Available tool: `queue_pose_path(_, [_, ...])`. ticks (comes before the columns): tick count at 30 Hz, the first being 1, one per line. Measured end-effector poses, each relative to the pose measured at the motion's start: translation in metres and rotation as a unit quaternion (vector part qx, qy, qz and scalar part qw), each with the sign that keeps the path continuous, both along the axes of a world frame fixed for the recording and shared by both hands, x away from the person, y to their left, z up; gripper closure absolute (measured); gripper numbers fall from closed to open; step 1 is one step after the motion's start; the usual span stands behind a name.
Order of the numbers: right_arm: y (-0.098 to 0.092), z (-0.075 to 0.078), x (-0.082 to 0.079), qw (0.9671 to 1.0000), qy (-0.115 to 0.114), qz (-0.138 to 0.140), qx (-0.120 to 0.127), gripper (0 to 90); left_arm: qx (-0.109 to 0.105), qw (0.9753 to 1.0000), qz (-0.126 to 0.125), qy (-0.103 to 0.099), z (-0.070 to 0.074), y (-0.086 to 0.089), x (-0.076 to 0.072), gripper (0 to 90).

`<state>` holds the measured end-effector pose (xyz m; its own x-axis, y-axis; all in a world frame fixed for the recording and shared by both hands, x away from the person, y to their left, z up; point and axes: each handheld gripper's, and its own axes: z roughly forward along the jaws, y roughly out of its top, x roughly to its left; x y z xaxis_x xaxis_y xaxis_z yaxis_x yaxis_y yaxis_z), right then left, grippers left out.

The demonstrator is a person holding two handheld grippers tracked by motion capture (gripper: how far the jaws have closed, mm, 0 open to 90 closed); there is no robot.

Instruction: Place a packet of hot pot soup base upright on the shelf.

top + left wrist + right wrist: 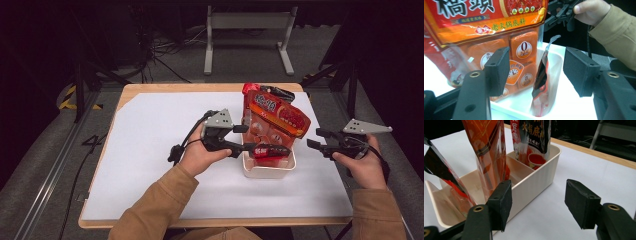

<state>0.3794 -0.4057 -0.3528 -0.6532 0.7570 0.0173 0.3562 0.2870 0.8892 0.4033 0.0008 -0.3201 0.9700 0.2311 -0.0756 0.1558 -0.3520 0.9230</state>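
A white divided bin (pixel 268 173) stands right of the table's middle. A large orange bag (pixel 276 118) of hotpot base stands upright in it, with a red and black pouch (pixel 274 92) behind it. A thin red and black pouch (pixel 541 82) stands in the bin's near compartment (pixel 557 63). My left gripper (pixel 536 70) is open, one pad on each side of this thin pouch without touching it. It reaches the bin from the left (pixel 245 138). My right gripper (pixel 315 138) is open with nothing in it, hovering just right of the bin (pixel 534 182).
White sheet (pixel 150 150) covers the wooden table, with bare room on the left and along the front. Beyond the far edge stand a grey metal frame (pixel 247 35) and loose cables (pixel 165 47) on the floor. Dark stands flank the table.
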Motion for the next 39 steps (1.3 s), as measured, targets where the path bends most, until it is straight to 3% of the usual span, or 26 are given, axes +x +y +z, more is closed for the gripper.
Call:
queue_pose_path(6, [0.002,0.0,0.0,0.9999,-0.007,0.007,0.004,38.4,0.003,0.9999,0.013,-0.005,0.007,0.021,-0.006,37.9])
queue_pose_path(14, [0.005,0.001,-0.001,0.9999,-0.006,0.009,0.008,37.8,0.008,0.9987,0.051,-0.004,0.011,0.056,-0.013,35.2])
queue_pose_path(17, [0.006,0.001,-0.001,0.9999,-0.005,0.011,0.008,37.9,0.013,0.9974,0.071,0.002,0.01,0.068,-0.016,32.9])
queue_pose_path(25, [0.007,0.0,0.0,0.9999,-0.007,0.014,0.005,37.9,0.034,0.9943,0.1,-0.014,0.007,0.097,-0.019,25.3])
queue_pose_path(32, [0.007,-0.001,0.0,0.9998,-0.012,0.016,0.007,37.8,0.035,0.992,0.121,-0.013,0.004,0.12,-0.023,22.1])
queue_pose_path(35, [0.006,0.0,0.0,0.9998,-0.016,0.005,0.012,37.4,0.043,0.9903,0.132,-0.008,0.002,0.14,-0.024,21.5])
queue_pose_path(39, [0.005,-0.001,0.0,0.9997,-0.018,0.0,0.017,36.9,0.036,0.9883,0.148,-0.006,-0.004,0.152,-0.026,18.5])
